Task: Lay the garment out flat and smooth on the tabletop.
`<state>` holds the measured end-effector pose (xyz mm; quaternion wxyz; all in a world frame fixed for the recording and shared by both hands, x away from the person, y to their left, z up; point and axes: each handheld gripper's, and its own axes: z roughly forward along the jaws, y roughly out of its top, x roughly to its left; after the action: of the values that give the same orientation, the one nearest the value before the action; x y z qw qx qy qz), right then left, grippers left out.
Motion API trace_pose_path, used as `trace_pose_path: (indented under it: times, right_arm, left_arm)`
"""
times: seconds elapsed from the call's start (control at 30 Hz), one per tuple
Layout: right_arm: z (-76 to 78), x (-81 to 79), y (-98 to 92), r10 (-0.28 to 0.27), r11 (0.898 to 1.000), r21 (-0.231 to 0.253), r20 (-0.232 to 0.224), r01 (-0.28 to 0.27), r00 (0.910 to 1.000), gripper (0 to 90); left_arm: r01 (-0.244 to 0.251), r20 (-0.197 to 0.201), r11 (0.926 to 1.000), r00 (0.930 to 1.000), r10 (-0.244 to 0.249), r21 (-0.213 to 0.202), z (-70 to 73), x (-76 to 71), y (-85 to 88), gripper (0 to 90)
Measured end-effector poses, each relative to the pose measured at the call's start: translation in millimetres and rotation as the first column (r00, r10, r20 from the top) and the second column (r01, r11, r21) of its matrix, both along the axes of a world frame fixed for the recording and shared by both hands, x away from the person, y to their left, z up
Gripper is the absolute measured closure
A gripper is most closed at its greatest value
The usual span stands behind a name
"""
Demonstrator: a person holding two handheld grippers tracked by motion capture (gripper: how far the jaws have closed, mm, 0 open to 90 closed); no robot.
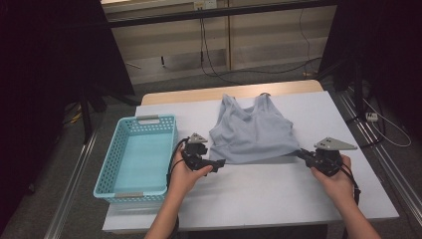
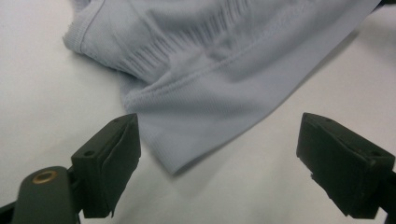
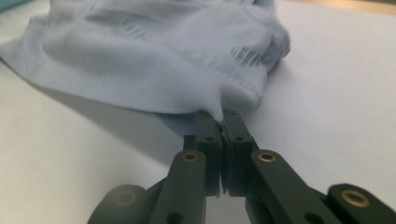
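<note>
A pale grey-blue sleeveless top point(image 1: 250, 132) lies flat on the white table point(image 1: 278, 194), its straps toward the far edge and its hem toward the near side, roughly in the middle of the tabletop. The right gripper point(image 1: 302, 154) comes in from the right, held in the person's right hand point(image 1: 334, 175), and its jaws are clenched on the near right corner of the hem; in the right gripper view the two black jaws press together with a fold of ribbed fabric pinched at their tips point(image 3: 223, 122), and the cloth bunches up just beyond them. The left gripper point(image 1: 217, 164), held in the left hand point(image 1: 183, 174), sits at the near left corner of the garment with its jaws spread wide and released. In the left gripper view that corner of the hem point(image 2: 180, 161) lies on the table between the two pads, nearer the left one, and neither pad presses on it. A light blue perforated plastic basket point(image 1: 112, 164) stands on the left part of the table, just beside the left hand and apart from the top. Beyond the far edge of the table, cables point(image 1: 209, 55) trail across the floor.
</note>
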<state>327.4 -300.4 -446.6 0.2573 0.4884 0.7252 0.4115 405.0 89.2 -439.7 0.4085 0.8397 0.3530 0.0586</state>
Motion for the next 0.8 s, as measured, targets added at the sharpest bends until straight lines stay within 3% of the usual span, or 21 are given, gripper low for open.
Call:
trace_pose_path:
  times: [0.13,0.33,0.4,0.6,0.67,0.8]
  right_arm:
    - [3.5,-1.9,-4.4,-0.025,0.999,0.029,0.031,0.024,0.9992,89.2]
    - [1.1,-1.6,-2.4,-0.023,0.999,0.025,0.023,0.022,0.9995,87.7]
    - [-0.6,-1.4,-2.0,-0.023,1.000,0.016,0.020,0.022,0.9995,83.6]
    - [-4.0,-0.9,-2.1,-0.043,0.999,0.007,0.003,0.043,0.9991,74.4]
    - [-5.4,-0.8,-1.4,-0.040,0.999,0.005,-0.001,0.040,0.9992,72.4]
    - [-7.3,-1.2,1.0,-0.034,0.999,-0.004,-0.010,0.034,0.9994,68.4]
  left_arm:
    - [0.006,-0.007,0.9997,1.0000,-0.006,0.023,-4.7,0.4,-1.1,15.0]
    - [-0.008,-0.011,0.9987,0.9999,0.008,0.051,-12.4,1.3,-3.1,22.2]
    - [-0.021,-0.039,0.9979,0.9990,0.023,0.061,-14.5,1.8,-3.3,27.1]
    - [-0.022,-0.015,0.9959,0.9996,0.023,0.088,-15.8,2.0,-5.0,42.7]
    - [-0.011,-0.015,0.9948,0.9998,0.013,0.101,-14.8,1.9,-6.0,43.8]
    - [-0.012,-0.028,0.9940,0.9995,0.015,0.109,-13.4,0.1,-8.4,59.7]
